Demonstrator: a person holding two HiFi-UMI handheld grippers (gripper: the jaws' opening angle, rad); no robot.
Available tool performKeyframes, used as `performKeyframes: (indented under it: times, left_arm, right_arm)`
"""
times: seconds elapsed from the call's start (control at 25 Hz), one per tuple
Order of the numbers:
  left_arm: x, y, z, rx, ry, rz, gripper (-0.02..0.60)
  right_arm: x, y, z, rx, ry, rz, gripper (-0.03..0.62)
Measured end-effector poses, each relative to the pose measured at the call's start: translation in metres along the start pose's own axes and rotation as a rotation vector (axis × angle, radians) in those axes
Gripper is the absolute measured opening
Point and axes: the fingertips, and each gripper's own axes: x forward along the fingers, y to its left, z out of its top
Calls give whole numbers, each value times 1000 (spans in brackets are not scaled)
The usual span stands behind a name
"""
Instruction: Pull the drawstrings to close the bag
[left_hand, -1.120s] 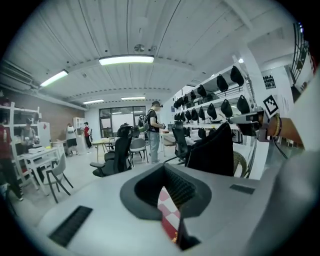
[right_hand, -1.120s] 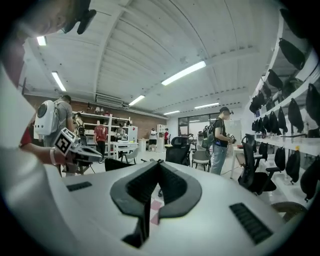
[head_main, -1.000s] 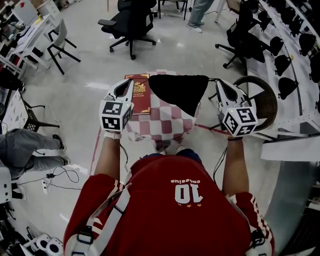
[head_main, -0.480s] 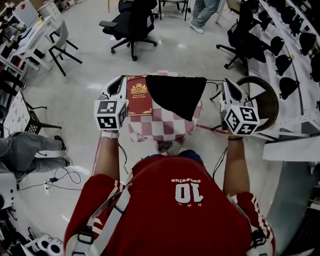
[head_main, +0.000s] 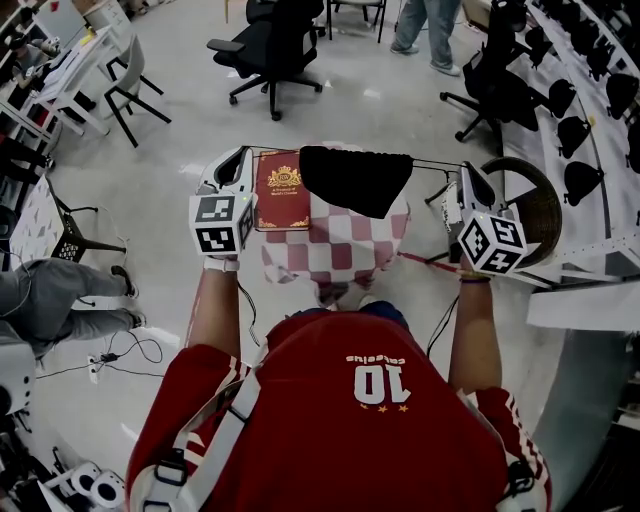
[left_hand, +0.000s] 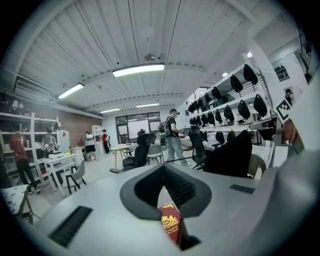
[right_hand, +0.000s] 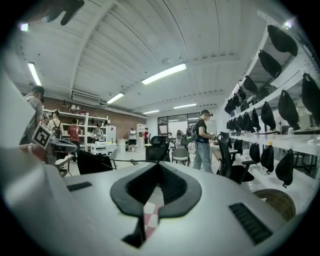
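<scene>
Head view: black bag (head_main: 355, 180), long axis left-right, tapered end toward person.

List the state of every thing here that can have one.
black drawstring bag: strung between the grippers, mouth gathered
left drawstring: pulled taut
right drawstring: pulled taut
left gripper: jaws shut on the left drawstring
right gripper: jaws shut on the right drawstring
red book: closed, flat on the checkered cloth

Right claw (right_hand: 158, 165) pinches the drawstring (right_hand: 131, 161) (taut) from the bag (right_hand: 95, 162).
</scene>
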Motion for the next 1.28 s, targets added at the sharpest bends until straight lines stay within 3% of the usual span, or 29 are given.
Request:
performKeyframes:
  times: [0.96,1.28]
  left_arm:
    - [-6,51,-10,-121,11,122,9]
    - [4,60,-18,-119,32,128,9]
  right_arm:
    - [-1,-50,-28,97,48,-122,15]
    - [6,-75,-39,130,57,-155,15]
